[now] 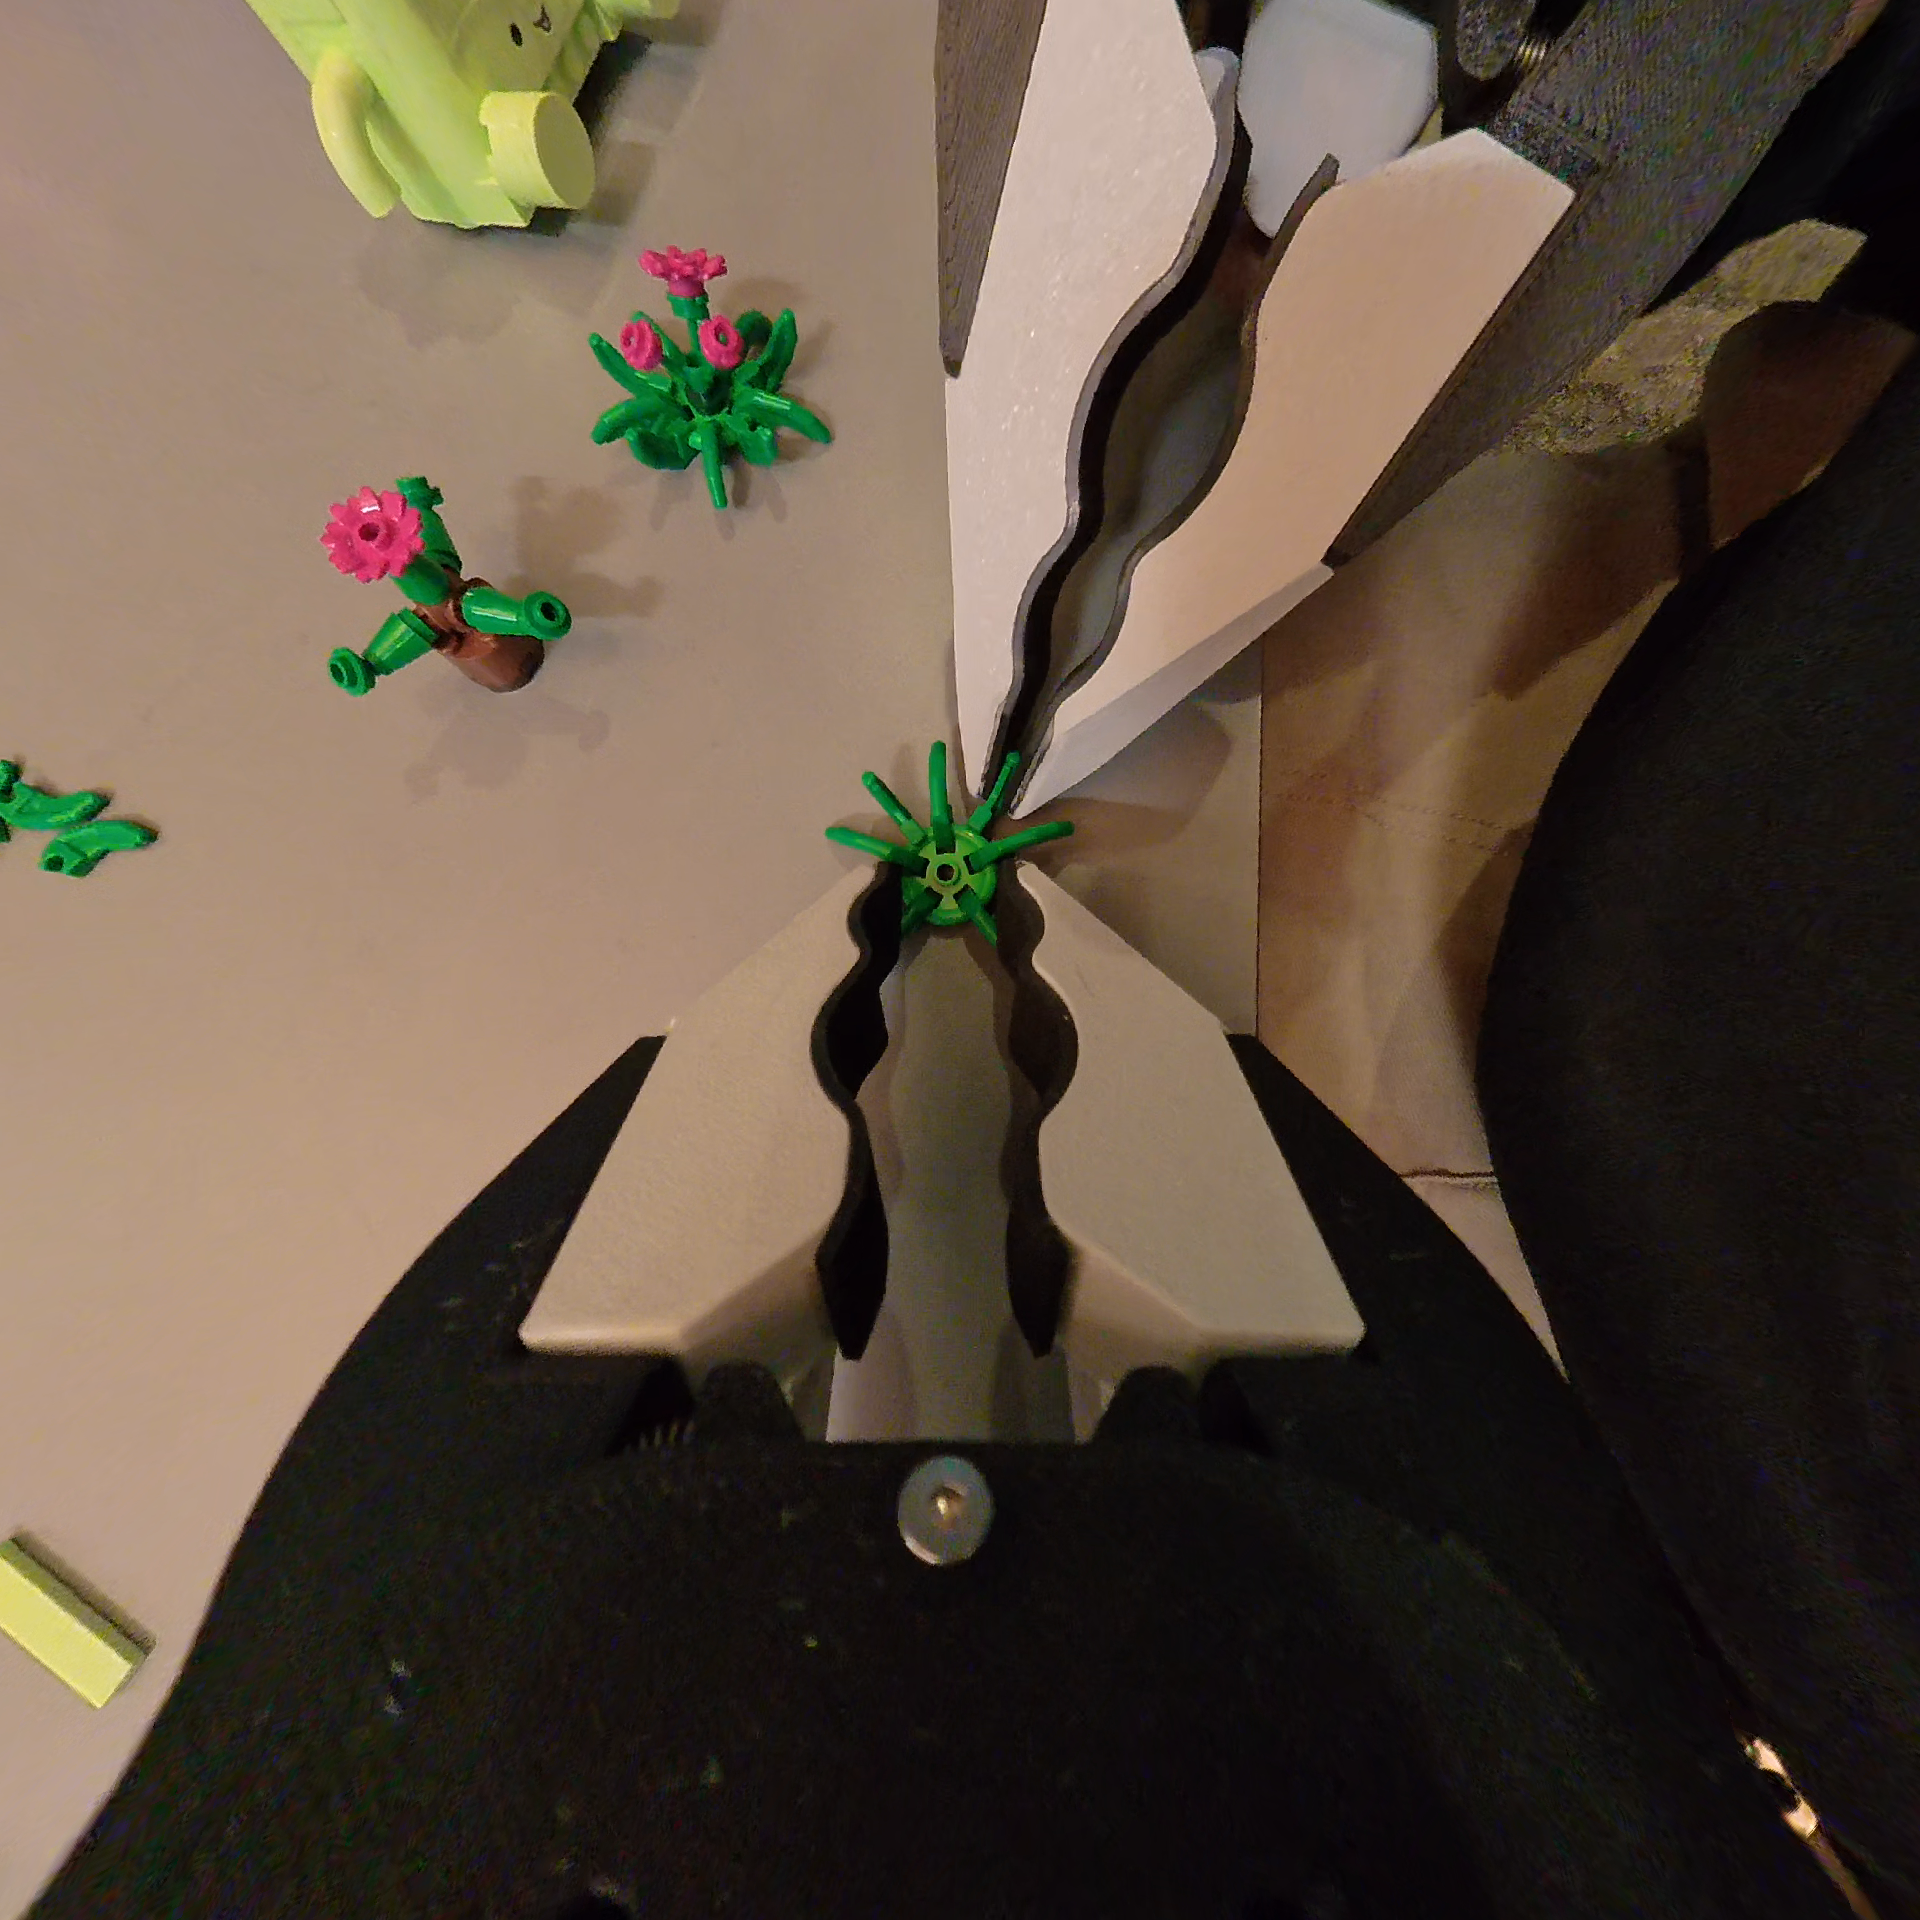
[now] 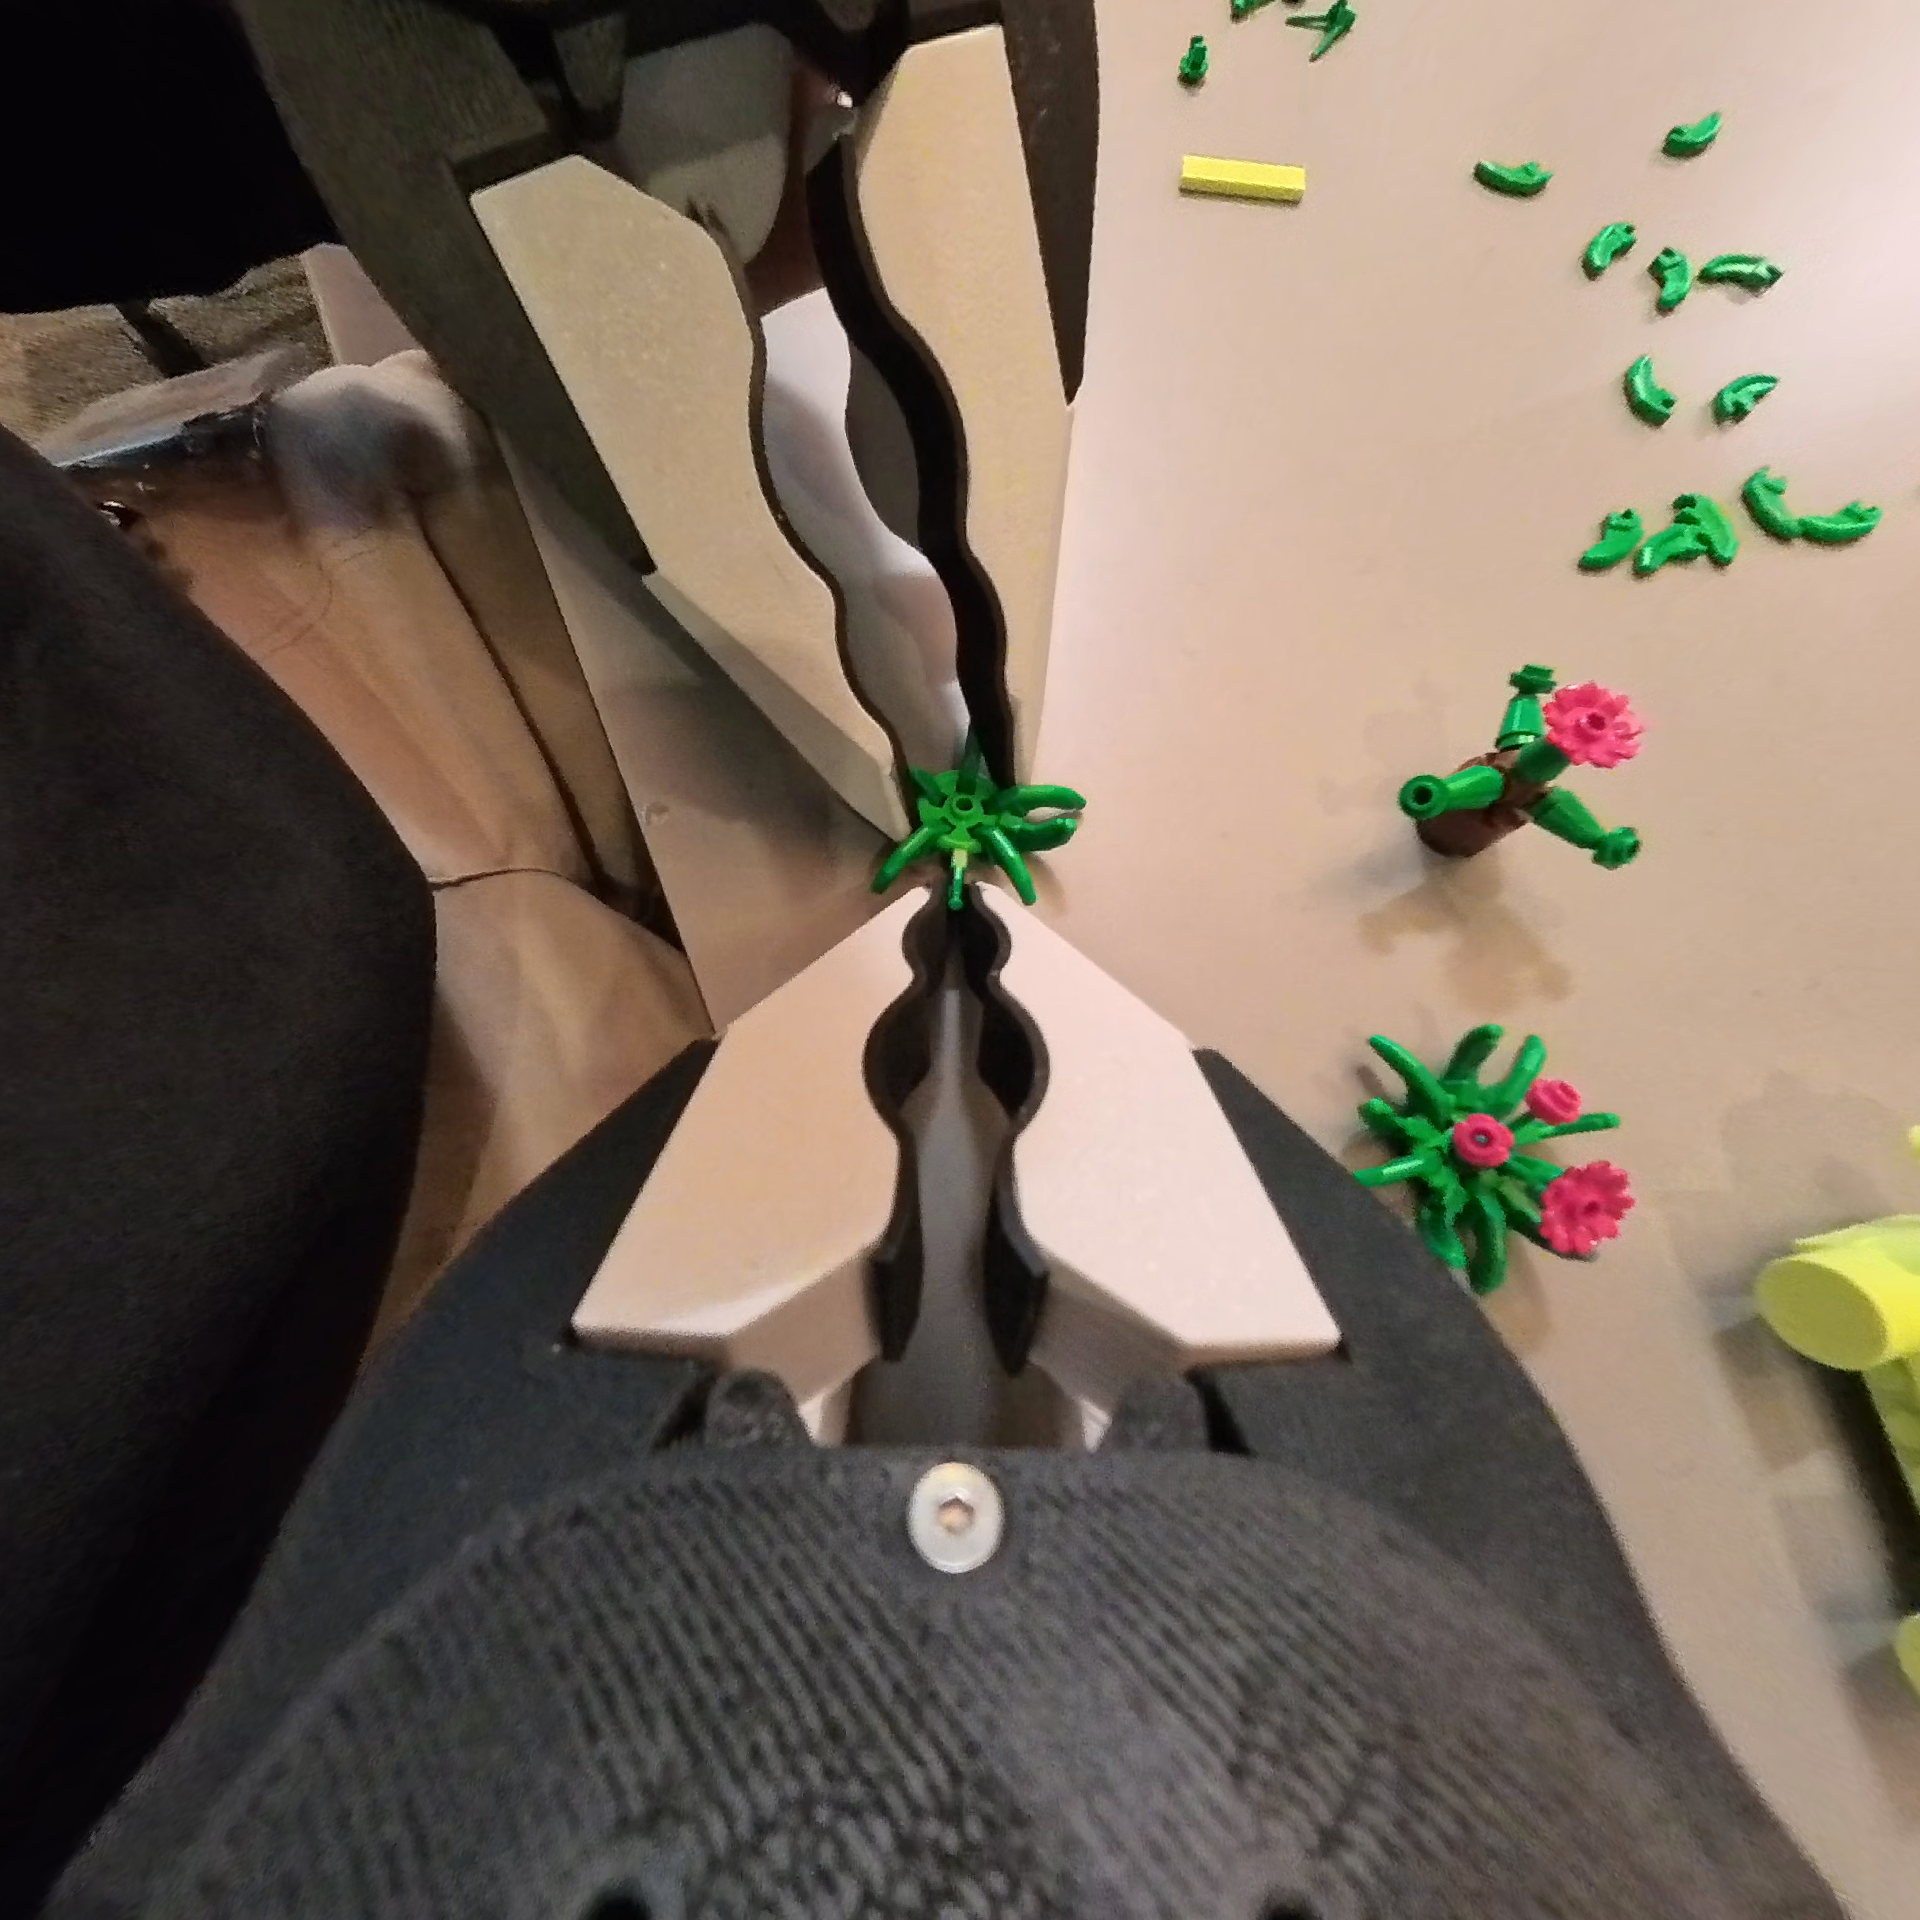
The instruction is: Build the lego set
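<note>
A green spiky leaf piece (image 1: 943, 871) with a round hub is held in the air between both grippers near the table's edge. My left gripper (image 1: 945, 894) is shut on its hub. My right gripper (image 2: 956, 906) is shut on one thin leaf tip of the same piece (image 2: 961, 823). The right gripper also shows in the left wrist view (image 1: 1003, 792), coming in from above. The left gripper shows in the right wrist view (image 2: 961, 764), opposite my right one. The two sets of fingertips almost meet.
On the beige table (image 1: 312, 1143) stand a leafy cluster with pink flowers (image 1: 707, 384) (image 2: 1486, 1153), a brown stem with a pink flower (image 1: 447, 592) (image 2: 1517, 779) and a lime-green build (image 1: 457, 104) (image 2: 1849, 1309). A lime tile (image 2: 1242, 179) and several loose leaves (image 2: 1662, 395) lie farther off. My left and right fingertips are right by each other. From either gripper's tips it is about 20 centimeters to the lime tile (image 2: 1242, 179). My left wrist view (image 1: 54, 1623) looks at it from another angle.
</note>
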Demonstrator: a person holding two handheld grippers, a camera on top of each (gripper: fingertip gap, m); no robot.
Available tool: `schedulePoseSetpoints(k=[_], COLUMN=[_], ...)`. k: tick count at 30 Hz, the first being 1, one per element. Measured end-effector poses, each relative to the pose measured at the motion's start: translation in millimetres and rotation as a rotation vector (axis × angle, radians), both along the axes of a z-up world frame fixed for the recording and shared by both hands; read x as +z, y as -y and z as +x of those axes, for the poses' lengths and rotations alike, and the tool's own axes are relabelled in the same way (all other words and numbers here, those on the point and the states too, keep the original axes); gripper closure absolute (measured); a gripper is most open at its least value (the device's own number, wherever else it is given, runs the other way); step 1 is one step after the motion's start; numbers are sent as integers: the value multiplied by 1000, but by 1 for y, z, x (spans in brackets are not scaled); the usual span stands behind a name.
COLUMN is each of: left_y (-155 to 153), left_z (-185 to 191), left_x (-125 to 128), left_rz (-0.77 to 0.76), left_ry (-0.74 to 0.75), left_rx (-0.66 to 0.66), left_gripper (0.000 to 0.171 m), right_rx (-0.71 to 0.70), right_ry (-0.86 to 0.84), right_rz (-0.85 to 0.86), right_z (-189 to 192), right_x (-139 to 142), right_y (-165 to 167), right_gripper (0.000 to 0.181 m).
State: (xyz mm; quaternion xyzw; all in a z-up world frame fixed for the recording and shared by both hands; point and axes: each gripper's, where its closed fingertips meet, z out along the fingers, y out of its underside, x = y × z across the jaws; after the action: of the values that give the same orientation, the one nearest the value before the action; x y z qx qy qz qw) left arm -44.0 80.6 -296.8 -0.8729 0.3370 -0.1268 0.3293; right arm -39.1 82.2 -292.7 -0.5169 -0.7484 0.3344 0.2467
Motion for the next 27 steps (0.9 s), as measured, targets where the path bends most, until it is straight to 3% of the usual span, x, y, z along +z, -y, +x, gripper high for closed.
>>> schedulePoseSetpoints(k=[27], left_y=[0], left_z=[-2], left_x=[-1], left_rz=[24], left_ry=[7], left_rx=[8], left_gripper=[152], right_rx=[-17], right_ry=[4], right_rz=[-5], right_z=[-3], right_x=[0], right_y=[0], right_gripper=[181])
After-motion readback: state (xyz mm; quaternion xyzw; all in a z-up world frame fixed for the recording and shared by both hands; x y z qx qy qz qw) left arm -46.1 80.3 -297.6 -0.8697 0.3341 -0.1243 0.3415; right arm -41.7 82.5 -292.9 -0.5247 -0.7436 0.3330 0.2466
